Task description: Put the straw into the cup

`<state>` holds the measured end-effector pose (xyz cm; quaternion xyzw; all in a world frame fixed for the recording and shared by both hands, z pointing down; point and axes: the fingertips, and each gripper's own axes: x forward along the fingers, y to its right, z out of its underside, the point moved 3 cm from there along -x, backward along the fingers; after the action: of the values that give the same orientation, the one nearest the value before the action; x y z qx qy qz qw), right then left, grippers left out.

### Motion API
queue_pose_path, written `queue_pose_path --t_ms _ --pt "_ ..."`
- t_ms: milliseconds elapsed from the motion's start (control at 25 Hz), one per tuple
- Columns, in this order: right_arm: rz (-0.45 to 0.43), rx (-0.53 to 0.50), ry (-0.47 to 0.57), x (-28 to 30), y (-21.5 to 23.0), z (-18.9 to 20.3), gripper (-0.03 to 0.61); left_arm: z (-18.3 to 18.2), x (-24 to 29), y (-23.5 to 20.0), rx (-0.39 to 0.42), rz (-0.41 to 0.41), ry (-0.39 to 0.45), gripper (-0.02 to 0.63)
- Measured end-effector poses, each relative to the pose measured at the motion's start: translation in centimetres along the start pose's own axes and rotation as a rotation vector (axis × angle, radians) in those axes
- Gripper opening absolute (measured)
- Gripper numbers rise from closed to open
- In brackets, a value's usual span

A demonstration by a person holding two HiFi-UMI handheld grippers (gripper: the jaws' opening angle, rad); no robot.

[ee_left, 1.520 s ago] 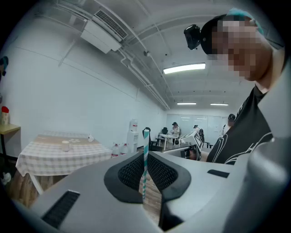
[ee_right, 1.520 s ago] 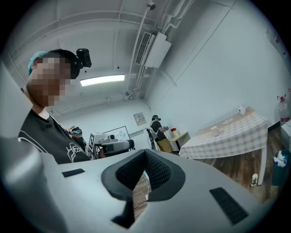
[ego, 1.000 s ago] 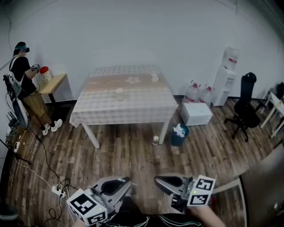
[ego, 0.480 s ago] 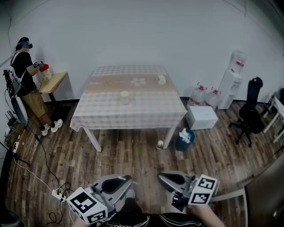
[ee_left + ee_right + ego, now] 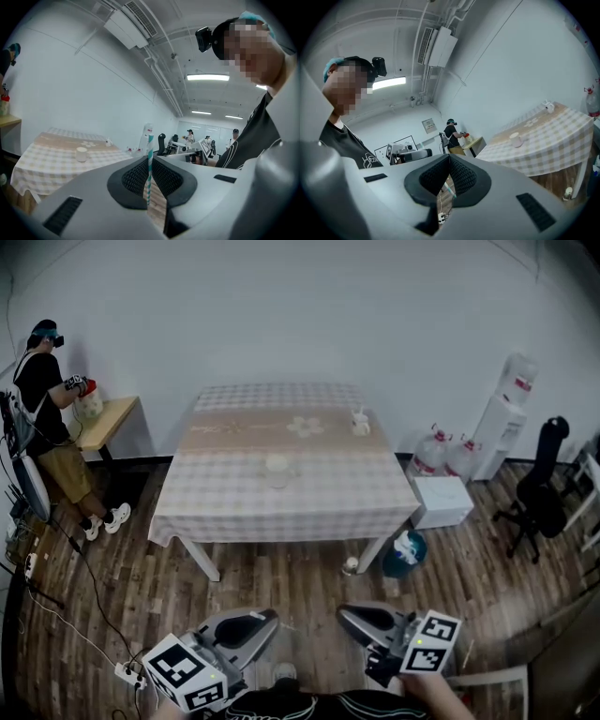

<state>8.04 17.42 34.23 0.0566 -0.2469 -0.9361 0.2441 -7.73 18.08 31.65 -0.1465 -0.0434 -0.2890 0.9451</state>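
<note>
Straw [image 5: 149, 170]: striped teal and white, clamped upright between the ribbed pads of the left gripper [image 5: 269, 617], whose jaws are closed on it with only the straw's width between them. The work surface is a square table [image 5: 225, 493] covered with a pale checked cloth that hangs over its edges; it stands on a dark wood-plank floor [image 5: 281, 582] against a plain white wall [image 5: 300, 315]. A white cup [image 5: 277, 463] stands upright near the middle of the cloth, and a small white object [image 5: 360, 422] sits near the far right corner; what it is cannot be made out. To the left of the table, a person [image 5: 42, 390] stands at a small wooden side table [image 5: 108, 418]. To the right are a water dispenser [image 5: 511, 404], two water bottles [image 5: 448, 456] on the floor, a white box [image 5: 441, 501], a bin [image 5: 406, 552] just beside the near right table leg and a black office chair [image 5: 542, 491]. A power strip [image 5: 127, 672] lies on the floor at lower left. Both grippers are held low at the near edge of the head view, side by side and apart, pointing toward the table, well short of it. The straw is therefore well apart from the cup, with open floor between them. The right gripper [image 5: 343, 613] has its pads pressed together; a short pale sliver [image 5: 449, 189] with a teal tip shows in the gap below them, and whether the pads touch it cannot be told.
</note>
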Motion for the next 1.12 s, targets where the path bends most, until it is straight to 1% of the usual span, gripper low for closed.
queue_pose_path --t_ms 240,440,600,760,960,1120 --pt "0.01 -0.001 0.008 6.6 5.0 -3.1 0.012 -2.1 1.4 -8.6 -0.017 -0.023 -0.008 0.018" --pt "0.015 -0.022 0.006 10.6 7.1 -4.5 0.012 -3.0 1.8 -13.4 -0.009 -0.025 -0.002 0.018" --pt "0.025 -0.017 0.007 11.9 8.4 -5.1 0.012 -4.0 2.3 -15.3 -0.013 -0.038 0.012 0.018" --pt "0.032 -0.009 -0.004 12.5 9.3 -4.9 0.012 -4.2 2.5 -16.5 -0.004 -0.05 0.019 0.018" --pt "0.032 0.005 0.002 12.9 11.3 -5.8 0.012 -4.4 4.2 -18.1 -0.028 -0.059 0.016 0.018" --pt "0.017 0.016 0.001 13.2 13.6 -6.0 0.012 -4.2 6.1 -18.8 -0.027 -0.065 0.004 0.018"
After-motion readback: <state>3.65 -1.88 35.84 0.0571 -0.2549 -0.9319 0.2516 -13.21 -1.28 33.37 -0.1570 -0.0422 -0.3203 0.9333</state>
